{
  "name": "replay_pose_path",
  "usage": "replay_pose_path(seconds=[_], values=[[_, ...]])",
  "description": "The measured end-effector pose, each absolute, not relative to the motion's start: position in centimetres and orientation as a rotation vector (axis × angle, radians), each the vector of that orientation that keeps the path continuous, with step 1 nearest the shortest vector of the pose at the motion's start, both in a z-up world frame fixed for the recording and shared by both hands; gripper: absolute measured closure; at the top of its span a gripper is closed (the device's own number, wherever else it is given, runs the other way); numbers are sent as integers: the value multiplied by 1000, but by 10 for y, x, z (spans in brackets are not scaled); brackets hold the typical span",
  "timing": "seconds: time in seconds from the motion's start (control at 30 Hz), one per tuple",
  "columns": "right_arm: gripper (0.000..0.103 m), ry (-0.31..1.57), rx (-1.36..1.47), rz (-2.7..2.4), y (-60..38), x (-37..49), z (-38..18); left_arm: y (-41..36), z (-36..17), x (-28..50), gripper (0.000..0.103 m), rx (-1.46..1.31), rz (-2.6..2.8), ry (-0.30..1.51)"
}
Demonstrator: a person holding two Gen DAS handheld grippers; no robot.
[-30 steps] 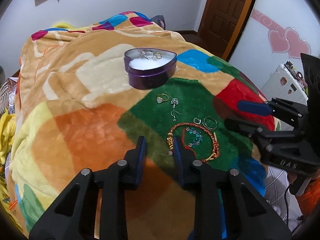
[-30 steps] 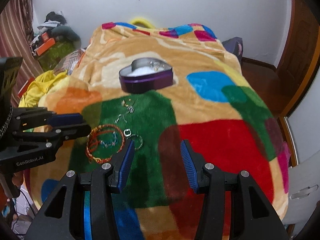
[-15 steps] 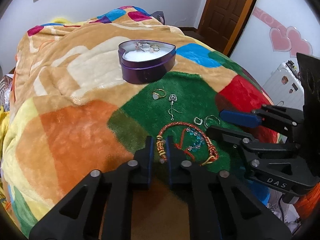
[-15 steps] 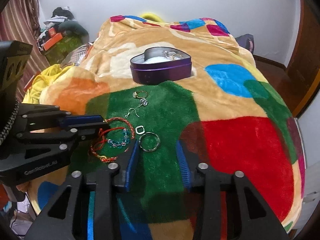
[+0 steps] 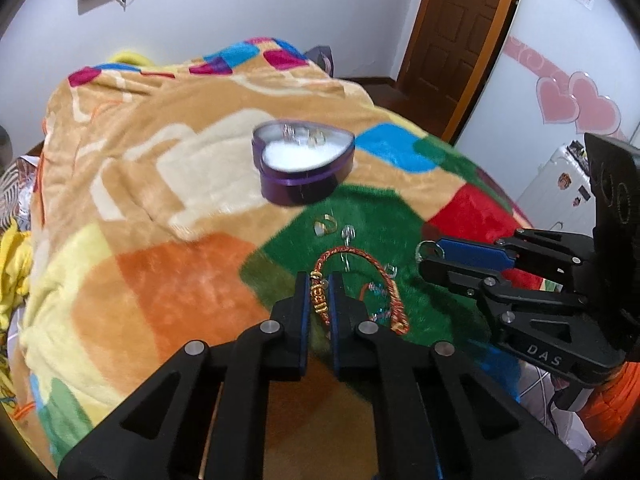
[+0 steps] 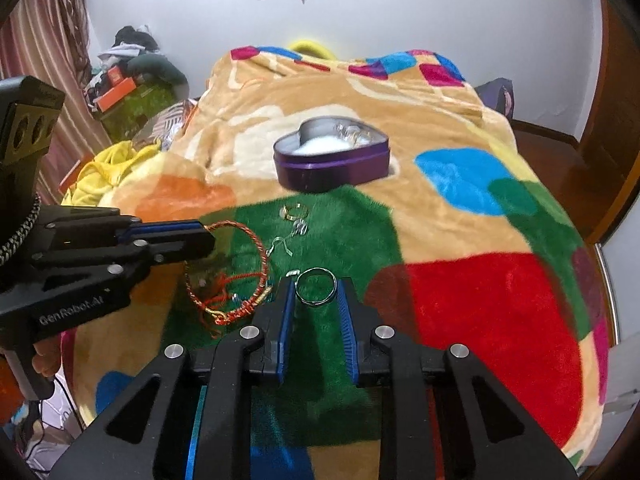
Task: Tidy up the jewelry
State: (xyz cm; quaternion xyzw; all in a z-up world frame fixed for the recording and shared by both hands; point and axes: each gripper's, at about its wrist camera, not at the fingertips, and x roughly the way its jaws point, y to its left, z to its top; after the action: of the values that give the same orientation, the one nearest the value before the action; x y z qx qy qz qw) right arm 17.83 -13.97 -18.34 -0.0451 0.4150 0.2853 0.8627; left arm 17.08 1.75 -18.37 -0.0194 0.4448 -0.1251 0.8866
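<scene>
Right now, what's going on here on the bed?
A person is sorting jewelry on a colourful fleece blanket with two handheld tools. The left tool is shut on the gold-beaded end of a red braided cord bracelet. The right tool brackets a plain silver ring, apparently gripping it. A purple heart-shaped tin already holds a few pieces; a gold ring lies loose.

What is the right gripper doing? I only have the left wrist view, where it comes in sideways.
Observer: In the right wrist view, the right gripper has a silver ring framed squarely between its two fingers, over the blanket's green patch.
Operator: Is it clamped on the ring?
Observer: Cannot tell; both blue pads sit almost against the ring's rim, with no clear gap.
Operator: Could it catch anything else?
Observer: Possibly. A small silver piece lies right at the tip of its left finger, outside the gap.
</scene>
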Motion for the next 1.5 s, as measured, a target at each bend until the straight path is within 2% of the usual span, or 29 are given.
replay_pose_path(seconds=[0.4, 0.77, 1.17, 1.5], values=[[83, 770, -69, 574, -145, 190, -148, 30, -140, 175, 98, -56, -245, 800], [83, 713, -51, 575, -141, 214, -135, 40, -122, 198, 98, -79, -233, 731], [83, 696, -35, 591, -135, 237, -135, 40, -127, 236, 98, -81, -233, 721], [83, 720, -41, 619, -125, 259, -147, 36, -152, 266, 98, -73, -234, 775]])
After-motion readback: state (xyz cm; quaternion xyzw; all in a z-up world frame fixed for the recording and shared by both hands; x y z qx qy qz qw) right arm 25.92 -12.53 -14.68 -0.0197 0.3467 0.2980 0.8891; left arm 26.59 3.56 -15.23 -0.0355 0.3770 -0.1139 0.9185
